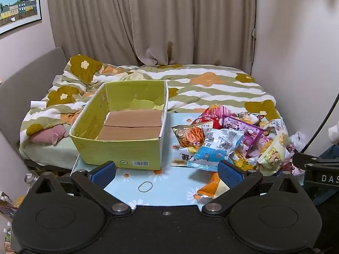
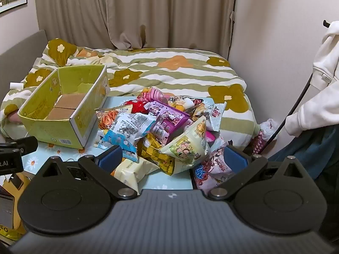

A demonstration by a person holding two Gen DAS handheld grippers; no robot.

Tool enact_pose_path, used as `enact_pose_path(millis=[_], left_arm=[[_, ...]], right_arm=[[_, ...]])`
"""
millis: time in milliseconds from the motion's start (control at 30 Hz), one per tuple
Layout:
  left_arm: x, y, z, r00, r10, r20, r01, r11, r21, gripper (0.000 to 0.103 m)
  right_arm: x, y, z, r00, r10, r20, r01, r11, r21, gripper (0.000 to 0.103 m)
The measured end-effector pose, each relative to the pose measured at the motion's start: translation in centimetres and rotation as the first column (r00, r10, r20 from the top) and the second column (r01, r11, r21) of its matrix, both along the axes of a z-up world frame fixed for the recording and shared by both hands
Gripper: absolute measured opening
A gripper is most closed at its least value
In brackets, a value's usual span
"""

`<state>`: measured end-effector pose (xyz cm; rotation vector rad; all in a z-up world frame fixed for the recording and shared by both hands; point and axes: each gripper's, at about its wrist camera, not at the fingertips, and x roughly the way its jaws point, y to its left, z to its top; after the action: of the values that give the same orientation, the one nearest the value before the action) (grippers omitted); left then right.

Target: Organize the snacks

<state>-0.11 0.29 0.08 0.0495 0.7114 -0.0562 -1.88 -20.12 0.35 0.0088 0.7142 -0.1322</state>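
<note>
On the daisy-print table (image 1: 182, 194), the yellow-green cardboard box (image 1: 118, 150) stands empty at about 11 o'clock from the left gripper (image 1: 167, 172), whose jaws are spread wide with nothing between them. The heap of snack packets (image 2: 165, 127) lies at 3 o'clock of the box, touching its side. The right gripper (image 2: 172, 157) hangs at the heap's 6 o'clock edge, jaws equally wide and gripping nothing, while a rubber band (image 1: 145, 186) lies between the left fingers.

A home bedroom: a bed (image 1: 211, 89) under a flower-patterned quilt fills the far side against drawn beige curtains (image 1: 169, 21), a framed picture (image 1: 19, 4) on the wall, a plush toy (image 1: 48, 136) at the bed's near-left corner.
</note>
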Motion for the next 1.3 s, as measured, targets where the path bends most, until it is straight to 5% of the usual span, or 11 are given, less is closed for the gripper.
enact_pose_path(millis=[1300], left_arm=[[0.1, -1.0, -0.1, 1.000, -0.015, -0.018, 0.016, 0.999, 0.035, 0.103]], right_arm=[[-0.2, -0.2, 0.0, 1.000, 0.000, -0.009, 0.000, 1.000, 0.006, 0.103]])
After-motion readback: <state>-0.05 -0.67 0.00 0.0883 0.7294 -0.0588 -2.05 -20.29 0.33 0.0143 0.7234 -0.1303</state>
